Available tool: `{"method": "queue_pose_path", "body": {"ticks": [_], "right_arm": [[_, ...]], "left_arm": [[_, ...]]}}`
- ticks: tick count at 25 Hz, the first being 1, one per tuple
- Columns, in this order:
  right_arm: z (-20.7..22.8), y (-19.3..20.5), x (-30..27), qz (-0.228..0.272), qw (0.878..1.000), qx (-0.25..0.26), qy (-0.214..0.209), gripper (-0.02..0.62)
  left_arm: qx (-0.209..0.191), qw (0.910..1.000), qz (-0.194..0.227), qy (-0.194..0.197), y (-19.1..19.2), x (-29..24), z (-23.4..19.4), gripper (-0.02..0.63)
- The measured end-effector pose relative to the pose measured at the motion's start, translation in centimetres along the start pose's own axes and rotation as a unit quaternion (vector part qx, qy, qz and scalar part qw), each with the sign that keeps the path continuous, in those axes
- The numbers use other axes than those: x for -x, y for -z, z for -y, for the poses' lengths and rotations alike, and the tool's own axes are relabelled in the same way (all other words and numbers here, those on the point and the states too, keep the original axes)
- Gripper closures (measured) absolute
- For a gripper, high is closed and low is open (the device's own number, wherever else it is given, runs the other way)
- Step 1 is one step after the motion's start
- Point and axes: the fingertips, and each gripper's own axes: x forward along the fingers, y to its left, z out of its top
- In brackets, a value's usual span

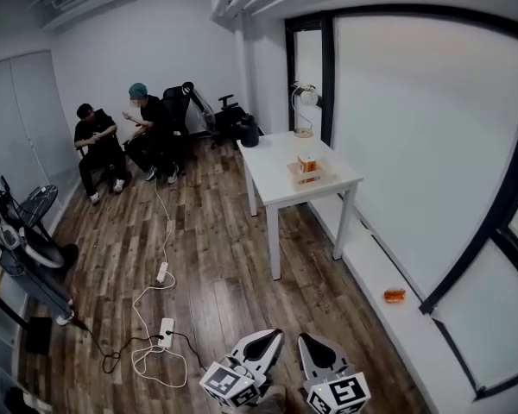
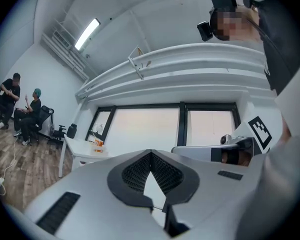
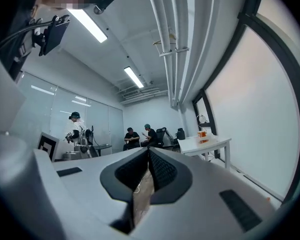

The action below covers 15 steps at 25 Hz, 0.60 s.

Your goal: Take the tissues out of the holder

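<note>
The left gripper [image 2: 150, 152] and the right gripper [image 3: 148, 149] both have their jaws pressed together on nothing, low over the wood floor [image 1: 216, 257] and well apart from the white table [image 1: 272, 166], on which the orange tissue holder [image 1: 308, 165] stands.

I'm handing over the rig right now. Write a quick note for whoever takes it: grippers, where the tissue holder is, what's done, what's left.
Left gripper: jaws together, empty.
Right gripper: jaws together, empty.
Both are held low, well short of the table.
Small orange tissue holder: across the room on the white rectangular table, towards its window side. The tissues are too small to make out from here.
Done: nothing yet; the holder is untouched.
Left: walk to the table, probably skirting the white power strip and cables on the floor, then pull the tissues out.
</note>
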Motion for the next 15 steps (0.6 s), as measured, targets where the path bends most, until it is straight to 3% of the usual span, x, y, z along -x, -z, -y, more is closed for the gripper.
{"method": "queue_pose_path", "body": {"ticks": [15], "right_arm": [[9.4,-0.6,-12.1,-0.008,0.999,-0.005,0.042,0.589]], "left_arm": [[-0.010,0.9990,0.003,0.043,-0.1,-12.1,-9.2,0.601]]}}
